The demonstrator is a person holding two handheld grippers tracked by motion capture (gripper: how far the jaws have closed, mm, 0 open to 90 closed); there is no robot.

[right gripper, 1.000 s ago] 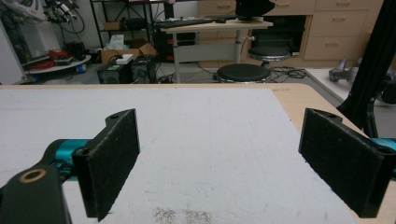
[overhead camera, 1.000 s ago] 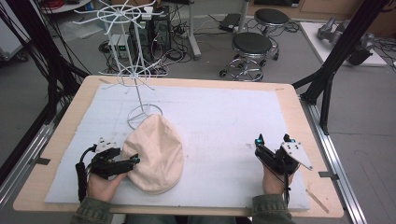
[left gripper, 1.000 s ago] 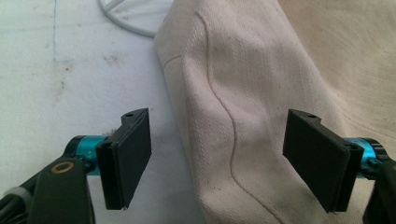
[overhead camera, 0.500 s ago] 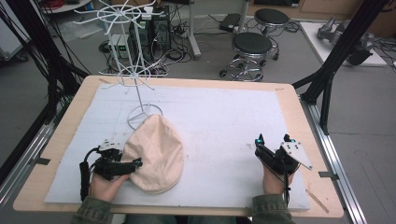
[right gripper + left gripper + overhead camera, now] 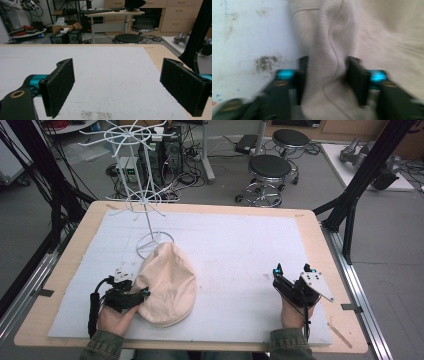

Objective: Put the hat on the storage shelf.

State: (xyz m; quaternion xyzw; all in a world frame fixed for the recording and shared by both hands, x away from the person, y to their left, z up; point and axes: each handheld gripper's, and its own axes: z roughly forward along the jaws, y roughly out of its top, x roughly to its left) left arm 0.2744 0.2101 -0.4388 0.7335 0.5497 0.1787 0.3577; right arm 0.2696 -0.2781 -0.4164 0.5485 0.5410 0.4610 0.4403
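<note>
While the left gripper (image 5: 136, 293) lies low at the near left of the table, its jaws stand either side of a fold at the edge of the beige cap (image 5: 167, 282); in the left gripper view both pads touch the cloth (image 5: 329, 70), so it is pinching the cap, though that view is blurred. At the near right, the right gripper (image 5: 292, 270) rests well apart from the cap, jaws spread wide with nothing between them but bare mat (image 5: 110, 75). Lying flat on the white mat (image 5: 235, 255), left of centre, the cap has its far end just beside the ring base of a white wire rack (image 5: 145, 195). A few dark smudges mark the mat. Under the mat is a wooden table (image 5: 312, 227), its edge showing all round. Beyond it are two black stools (image 5: 270, 167), cables and boxes on the grey floor, and, in the right gripper view, a desk (image 5: 112, 12) and drawers (image 5: 175, 15)
</note>
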